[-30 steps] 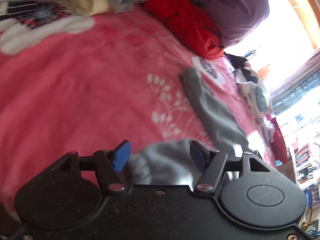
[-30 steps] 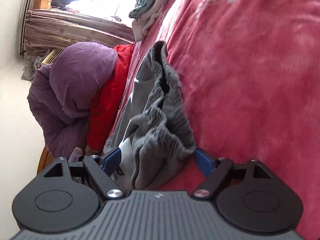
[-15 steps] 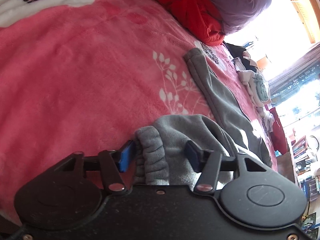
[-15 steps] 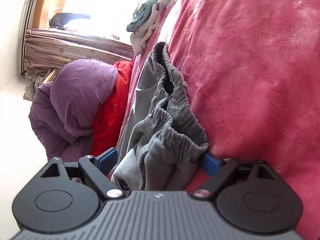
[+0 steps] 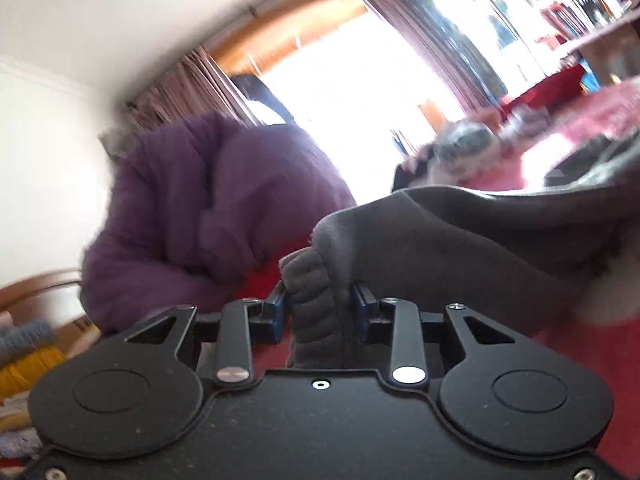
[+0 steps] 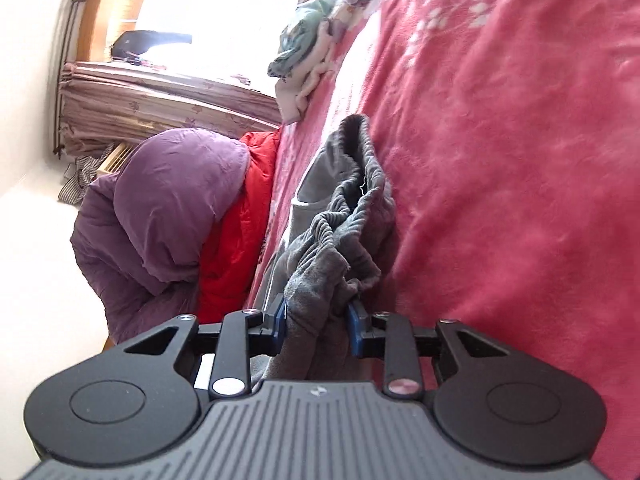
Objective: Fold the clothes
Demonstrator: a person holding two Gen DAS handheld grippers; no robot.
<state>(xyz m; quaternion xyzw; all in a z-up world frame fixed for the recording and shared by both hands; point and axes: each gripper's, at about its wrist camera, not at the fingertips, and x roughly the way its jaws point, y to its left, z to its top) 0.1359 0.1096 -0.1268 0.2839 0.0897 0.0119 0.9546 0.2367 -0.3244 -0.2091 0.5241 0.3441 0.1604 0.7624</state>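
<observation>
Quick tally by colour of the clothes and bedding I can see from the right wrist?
Grey: 1, the sweatpants, held by the right claw
Purple: 1, a padded jacket
Red: 1, a garment beside it
Pink: 1, the blanket
Pale mixed pile: 1
Total: 5

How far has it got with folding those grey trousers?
Done: both grippers have hold. The left gripper is shut on a ribbed end of the grey trousers, and the right gripper is shut on the bunched waistband. In hand: the cloth hangs crumpled above the red blanket. Left: no fold shows yet.
</observation>
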